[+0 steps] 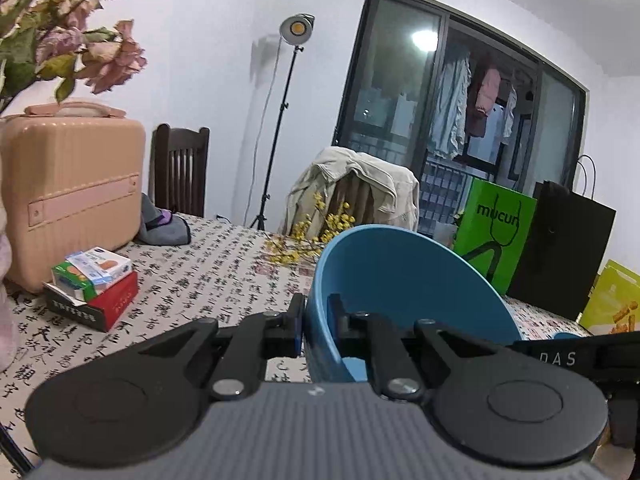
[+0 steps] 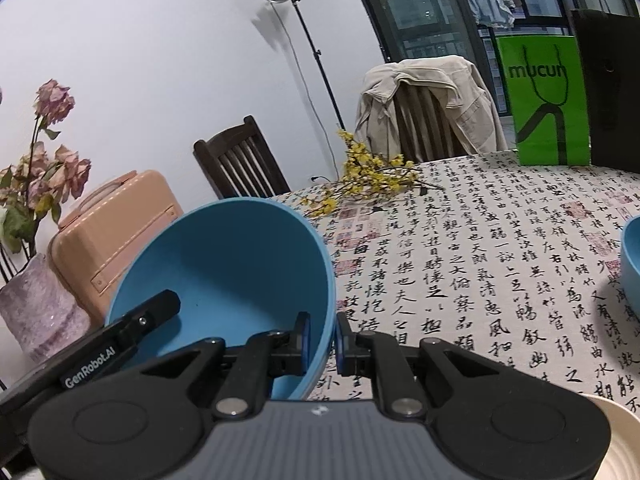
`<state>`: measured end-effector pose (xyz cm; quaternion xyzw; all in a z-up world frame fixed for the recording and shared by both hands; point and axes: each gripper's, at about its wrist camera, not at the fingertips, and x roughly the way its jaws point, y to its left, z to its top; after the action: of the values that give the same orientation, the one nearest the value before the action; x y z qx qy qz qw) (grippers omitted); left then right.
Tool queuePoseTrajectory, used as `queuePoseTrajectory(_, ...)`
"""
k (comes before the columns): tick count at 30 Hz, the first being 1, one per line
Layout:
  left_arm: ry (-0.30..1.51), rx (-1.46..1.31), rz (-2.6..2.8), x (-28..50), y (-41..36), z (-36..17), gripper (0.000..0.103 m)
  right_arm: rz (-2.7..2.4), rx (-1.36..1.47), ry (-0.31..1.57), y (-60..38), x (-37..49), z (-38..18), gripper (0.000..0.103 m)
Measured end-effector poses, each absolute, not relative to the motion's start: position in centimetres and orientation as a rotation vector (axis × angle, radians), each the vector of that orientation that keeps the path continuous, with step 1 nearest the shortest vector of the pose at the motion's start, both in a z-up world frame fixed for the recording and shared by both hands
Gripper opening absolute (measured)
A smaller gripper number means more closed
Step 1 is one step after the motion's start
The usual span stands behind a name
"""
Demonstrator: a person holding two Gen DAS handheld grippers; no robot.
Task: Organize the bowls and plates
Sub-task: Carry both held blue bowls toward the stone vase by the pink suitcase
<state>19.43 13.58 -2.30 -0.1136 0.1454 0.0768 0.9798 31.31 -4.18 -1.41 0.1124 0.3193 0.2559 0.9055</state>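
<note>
The blue bowl (image 1: 400, 280) hangs tilted above the worktop (image 2: 460, 260), pinched at its rim from two sides. The left claw (image 1: 316, 324) is clamped narrow on one wall, one pad inside and one outside; the right claw (image 2: 322, 338) grips the opposite wall the same way. A second blue bowl (image 2: 632, 264) sits at the right edge, a cream plate (image 2: 616, 440) near the corner. Bare patterned cloth lies open between them and the yellow flowers (image 2: 372, 172).
</note>
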Motion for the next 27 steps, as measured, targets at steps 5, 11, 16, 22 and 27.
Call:
queuePoseTrajectory(5,0.283,-0.233,0.178,18.9,14.4,-2.3,0.012,0.548,0.223,0.661,-3.1,31.0,-1.3,0.012)
queuePoseTrajectory(11,0.280,-0.231,0.196,18.3,15.2,-2.3,0.012,0.568,0.218,0.667,-2.1,31.0,-1.2,0.012)
queuePoseTrajectory(16,0.269,-0.232,0.212,17.9,15.7,-2.4,0.012,0.582,0.214,0.672,-1.3,31.0,-1.2,0.012)
queuePoseTrajectory(22,0.259,-0.226,0.237,17.4,16.5,-2.5,0.012,0.606,0.212,0.678,-0.4,30.9,-1.1,0.012)
queuePoseTrajectory(27,0.260,-0.237,0.258,17.0,17.5,-2.8,0.012,0.631,0.207,0.689,0.6,30.9,-1.3,0.012)
